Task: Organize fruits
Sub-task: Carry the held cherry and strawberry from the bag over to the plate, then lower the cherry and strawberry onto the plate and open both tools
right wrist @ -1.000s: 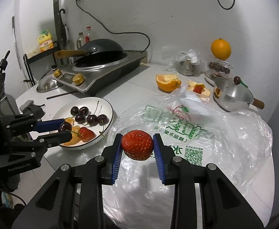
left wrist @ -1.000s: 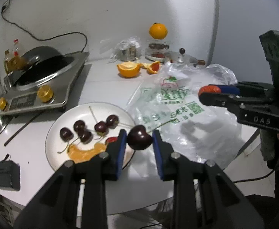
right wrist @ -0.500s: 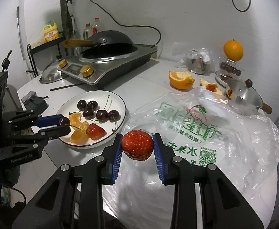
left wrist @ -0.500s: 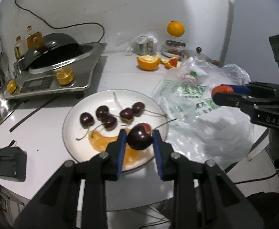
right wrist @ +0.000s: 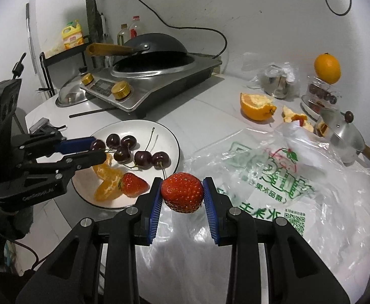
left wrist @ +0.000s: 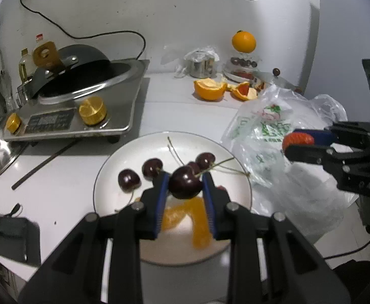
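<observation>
A: What do the left gripper [left wrist: 185, 186] jaws have?

B: They are clamped on a dark cherry [left wrist: 185, 182], stem pointing to the right, held over the white plate [left wrist: 235, 177].

A: And the right gripper [right wrist: 182, 193]?

B: Its blue-padded jaws are clamped on a red strawberry [right wrist: 181, 192], above the near edge of the clear plastic bag [right wrist: 298, 190], just beside the plate.

A: What lies on the plate?

B: Several loose cherries [right wrist: 142, 158] with stems, orange segments [right wrist: 106, 177] and a second strawberry [right wrist: 132, 185].

A: Further out?

B: The bag, printed in green, is spread flat on the white surface [right wrist: 205, 116] to the right of the plate. Behind the plate stands an induction cooker [right wrist: 159, 81] with a dark wok [right wrist: 152, 48]. Toward the wall lie a halved orange peel [right wrist: 257, 106] and a whole orange [right wrist: 327, 68] perched on a small stand.
</observation>
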{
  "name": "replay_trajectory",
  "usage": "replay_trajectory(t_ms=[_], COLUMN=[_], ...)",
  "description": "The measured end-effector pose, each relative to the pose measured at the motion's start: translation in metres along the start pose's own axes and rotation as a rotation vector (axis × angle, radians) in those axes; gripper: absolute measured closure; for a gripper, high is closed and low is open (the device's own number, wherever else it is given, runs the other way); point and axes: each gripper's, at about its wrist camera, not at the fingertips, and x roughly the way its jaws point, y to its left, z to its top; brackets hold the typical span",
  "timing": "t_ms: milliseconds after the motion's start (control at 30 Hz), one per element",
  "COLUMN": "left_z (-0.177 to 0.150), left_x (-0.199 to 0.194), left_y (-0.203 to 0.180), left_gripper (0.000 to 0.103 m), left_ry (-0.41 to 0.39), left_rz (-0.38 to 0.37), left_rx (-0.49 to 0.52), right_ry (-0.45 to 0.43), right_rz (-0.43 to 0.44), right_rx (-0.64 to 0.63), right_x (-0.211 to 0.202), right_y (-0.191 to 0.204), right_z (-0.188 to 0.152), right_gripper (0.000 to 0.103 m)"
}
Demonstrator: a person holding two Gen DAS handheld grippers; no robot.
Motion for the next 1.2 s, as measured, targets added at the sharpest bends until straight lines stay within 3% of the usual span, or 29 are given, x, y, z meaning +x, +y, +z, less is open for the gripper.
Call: replay_trajectory(t_ms=[367,700,1000,1200], left_z=[0.021,0.016,0.002,0.002], left_x=[0.033,0.035,0.033,0.026], left_y=[0.016,0.048,0.062,0.065], left_gripper=[0.075,0.074,0.073,0.07], left_ry=[0.02,0.045,0.083,0.063], left_rz=[0.02,0.075,0.049,0.031], left_rx=[0.003,-0.033,-0.081,-0.091], right_ry=[0.023,0.027,0.041,0.051], right_rz=[0.037,0.079,0.116,0.128], right_rx=[0.009,-0.009,-0.037,-0.054], right_x=[0.032,0.059,0.079,0.092], right_y=[-0.008,0.003,0.025,0.035], right_z=[0.011,0.028,0.039,0.047], right_gripper=[0.069,0.069,0.069,0.069])
